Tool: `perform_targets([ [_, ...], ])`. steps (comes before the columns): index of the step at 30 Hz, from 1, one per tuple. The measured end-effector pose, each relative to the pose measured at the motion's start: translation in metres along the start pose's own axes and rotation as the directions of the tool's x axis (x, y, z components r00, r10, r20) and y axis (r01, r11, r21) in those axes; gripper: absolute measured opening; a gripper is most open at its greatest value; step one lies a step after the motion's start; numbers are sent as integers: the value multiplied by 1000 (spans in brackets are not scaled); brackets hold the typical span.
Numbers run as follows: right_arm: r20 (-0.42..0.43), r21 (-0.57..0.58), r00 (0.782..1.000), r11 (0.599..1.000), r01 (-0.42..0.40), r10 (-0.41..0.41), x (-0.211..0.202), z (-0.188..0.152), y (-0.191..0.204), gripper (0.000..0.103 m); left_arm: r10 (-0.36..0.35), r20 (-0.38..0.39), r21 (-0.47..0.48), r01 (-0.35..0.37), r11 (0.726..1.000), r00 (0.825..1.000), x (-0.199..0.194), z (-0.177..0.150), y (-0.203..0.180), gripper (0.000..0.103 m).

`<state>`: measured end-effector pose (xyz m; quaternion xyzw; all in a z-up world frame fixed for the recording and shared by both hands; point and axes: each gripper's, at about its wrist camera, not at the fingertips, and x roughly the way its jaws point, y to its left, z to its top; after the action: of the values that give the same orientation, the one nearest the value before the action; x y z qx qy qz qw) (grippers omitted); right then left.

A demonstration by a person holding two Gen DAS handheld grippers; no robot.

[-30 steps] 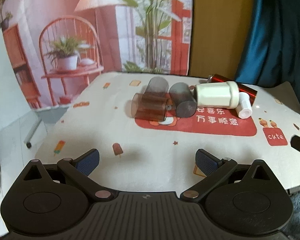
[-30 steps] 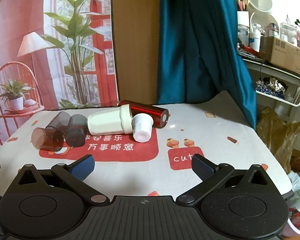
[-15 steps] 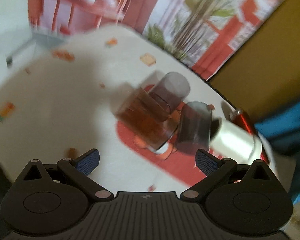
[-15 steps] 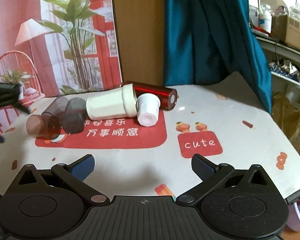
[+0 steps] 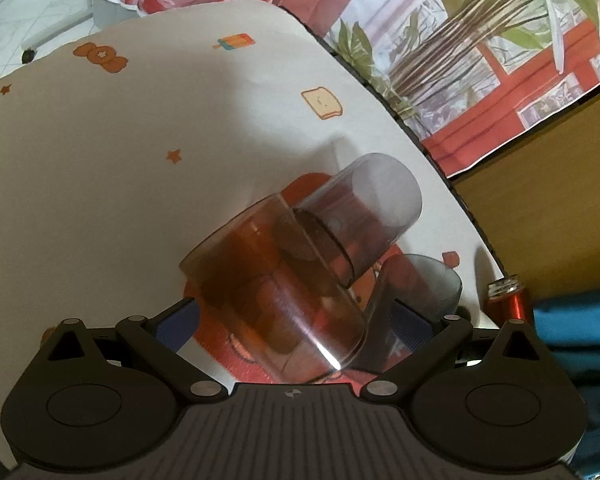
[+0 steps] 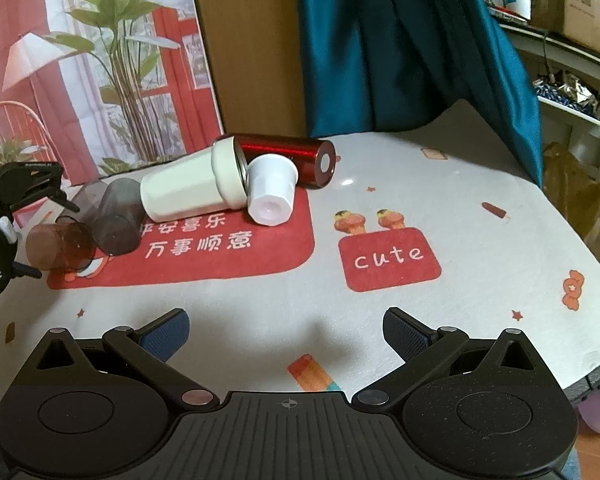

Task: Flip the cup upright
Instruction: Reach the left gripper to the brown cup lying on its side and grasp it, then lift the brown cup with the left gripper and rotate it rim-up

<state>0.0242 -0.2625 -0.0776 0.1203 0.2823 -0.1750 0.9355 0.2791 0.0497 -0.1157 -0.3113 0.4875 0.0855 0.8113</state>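
A brown see-through cup (image 5: 276,292) lies on its side on the patterned tablecloth (image 5: 100,168); it also shows in the right wrist view (image 6: 58,246). My left gripper (image 5: 296,320) is open with its jaws either side of this cup, not closed on it. Two grey see-through cups (image 5: 364,224) (image 5: 416,288) lie on their sides just behind it. My right gripper (image 6: 286,330) is open and empty above the tablecloth's near part. The left gripper shows at the right wrist view's left edge (image 6: 24,184).
A white cup (image 6: 188,192), a small white cup (image 6: 270,196) and a red metal flask (image 6: 288,156) lie on their sides mid-table. A teal curtain (image 6: 400,48) hangs behind. The table edge (image 6: 588,376) drops off at the right, with cluttered shelves (image 6: 560,20) beyond.
My left gripper has moved forward and tilted, closing in on the brown cup until the cup lies between its open jaws. My right gripper has shifted slightly forward.
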Motion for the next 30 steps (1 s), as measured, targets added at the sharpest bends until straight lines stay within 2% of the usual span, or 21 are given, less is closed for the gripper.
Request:
perform_targets([
  [6,-18,-1,1000,1000,7,-7,3,-1,2,103,23,27,27,-24,999,999,10,-2,0,95],
  [9,-19,0,1000,1000,10,-10,4,-1,2,103,-8,31,10,8,1000,999,9,-3,8,95],
  [14,-24,-10,1000,1000,8,-8,5,-1,5,103,-63,14,15,63,998,998,3,-6,15,86],
  [20,-23,-15,1000,1000,6,-6,5,-2,6,103,-132,-56,1,133,991,990,-4,-12,38,81],
  [23,-18,-20,1000,1000,2,-3,4,-2,8,103,-139,-89,13,141,990,986,-10,-17,47,81],
  [28,-10,-25,1000,1000,-1,1,0,-3,10,103,-142,-157,106,160,981,977,-22,-33,52,80],
  [30,-8,-23,1000,1000,0,0,-1,-3,11,103,-153,-191,150,183,972,970,-28,-42,50,75],
])
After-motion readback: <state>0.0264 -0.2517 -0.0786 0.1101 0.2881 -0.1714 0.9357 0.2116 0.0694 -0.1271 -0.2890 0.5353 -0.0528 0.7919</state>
